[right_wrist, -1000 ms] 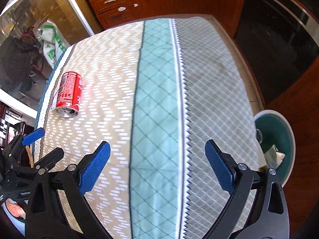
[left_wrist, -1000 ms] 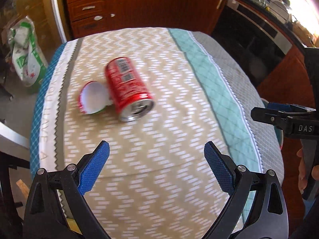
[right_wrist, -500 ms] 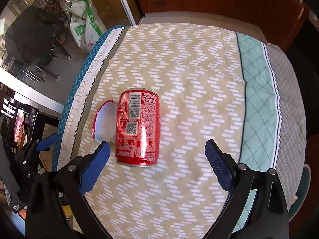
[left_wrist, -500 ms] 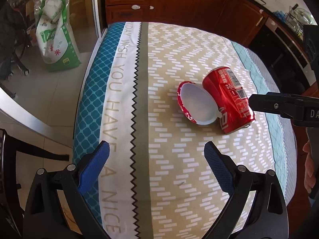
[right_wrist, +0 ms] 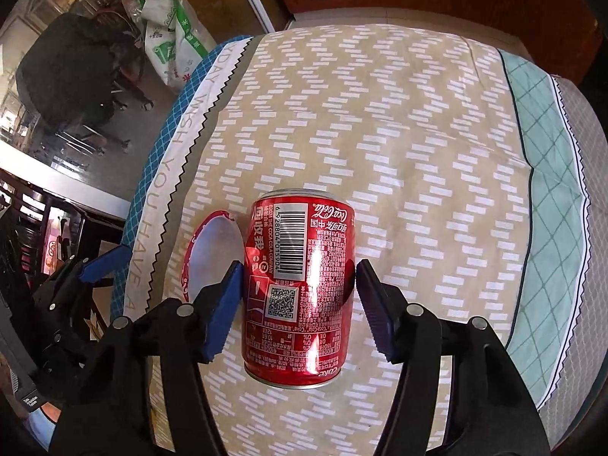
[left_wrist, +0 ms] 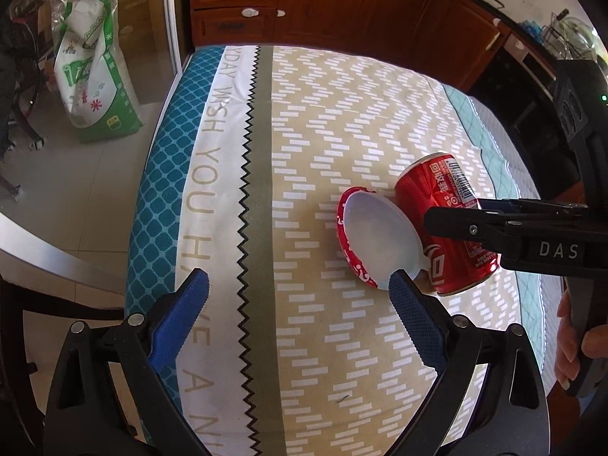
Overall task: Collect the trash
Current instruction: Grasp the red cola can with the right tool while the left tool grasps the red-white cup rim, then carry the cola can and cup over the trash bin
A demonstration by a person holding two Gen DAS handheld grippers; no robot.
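The red can point(right_wrist: 300, 292) lies on its side on the table point(right_wrist: 399, 121), a small cup point(right_wrist: 214, 254) touching its left. The right tongs point(right_wrist: 298, 296) straddle it, closing, pads not yet pressing. The left tongs point(left_wrist: 300, 304) hang released nearby.

Between my right gripper's point(right_wrist: 298, 296) textured blue pads point(right_wrist: 222, 311) lies a glossy metal can point(right_wrist: 300, 288), its red print catching glare. Just left of it, a smooth, matt-white paper bowl point(left_wrist: 374, 237). Under both, a matt woven tablecloth point(right_wrist: 399, 114). Beyond my left gripper point(left_wrist: 298, 309): polished wooden cabinets point(left_wrist: 342, 3) and a shiny plastic bag point(left_wrist: 95, 64).
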